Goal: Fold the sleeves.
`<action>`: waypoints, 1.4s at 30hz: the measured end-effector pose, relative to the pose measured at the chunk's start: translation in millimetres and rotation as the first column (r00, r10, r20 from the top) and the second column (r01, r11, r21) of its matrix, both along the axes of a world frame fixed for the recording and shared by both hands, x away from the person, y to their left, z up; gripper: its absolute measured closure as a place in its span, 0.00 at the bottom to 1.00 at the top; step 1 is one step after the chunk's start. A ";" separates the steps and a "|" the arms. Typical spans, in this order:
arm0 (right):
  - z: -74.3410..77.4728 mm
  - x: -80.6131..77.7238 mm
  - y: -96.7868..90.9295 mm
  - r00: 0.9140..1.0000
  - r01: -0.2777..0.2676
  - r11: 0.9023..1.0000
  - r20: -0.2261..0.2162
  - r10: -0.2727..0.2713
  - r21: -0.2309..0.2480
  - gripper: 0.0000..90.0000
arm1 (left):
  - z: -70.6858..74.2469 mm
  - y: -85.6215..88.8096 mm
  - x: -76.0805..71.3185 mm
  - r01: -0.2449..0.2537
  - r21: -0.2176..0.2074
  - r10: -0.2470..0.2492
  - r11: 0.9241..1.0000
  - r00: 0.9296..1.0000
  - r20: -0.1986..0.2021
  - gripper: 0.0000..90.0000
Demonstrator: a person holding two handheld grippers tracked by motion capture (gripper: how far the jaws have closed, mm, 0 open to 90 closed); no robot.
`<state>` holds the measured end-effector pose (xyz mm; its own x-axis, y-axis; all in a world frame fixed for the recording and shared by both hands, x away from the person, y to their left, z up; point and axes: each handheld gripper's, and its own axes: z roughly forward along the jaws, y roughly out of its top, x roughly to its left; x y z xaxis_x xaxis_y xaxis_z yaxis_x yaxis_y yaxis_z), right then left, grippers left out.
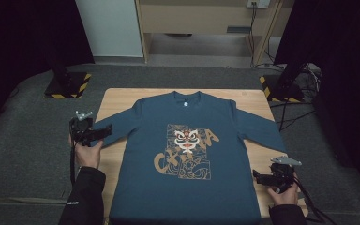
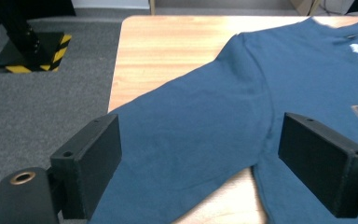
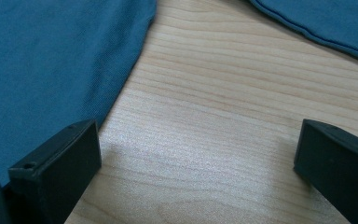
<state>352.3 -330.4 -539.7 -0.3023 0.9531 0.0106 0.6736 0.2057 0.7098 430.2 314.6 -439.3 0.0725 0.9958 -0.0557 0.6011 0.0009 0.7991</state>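
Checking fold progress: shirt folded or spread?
Spread. The shirt lies flat, print up, on the table, both sleeves out to the sides, no folds.

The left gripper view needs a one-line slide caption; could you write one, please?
Open left gripper poised over the blue shirt's sleeve on the wooden table.

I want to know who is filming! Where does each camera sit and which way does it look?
High view: above the person's side, facing forward and down on the blue long-sleeved shirt; forearms and both claws show.
Left claw view: on the left claw, facing the shirt's sleeve; open jaws show.
Right claw view: on the right claw, facing the light wooden table; open jaws show.
All share shirt and table.
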 end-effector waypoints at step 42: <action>-0.1 0.4 0.0 1.000 -0.001 1.000 0.001 0.001 -0.002 0.01 | -92.4 17.8 43.2 -0.102 0.071 0.110 0.992 0.988 -0.112 0.31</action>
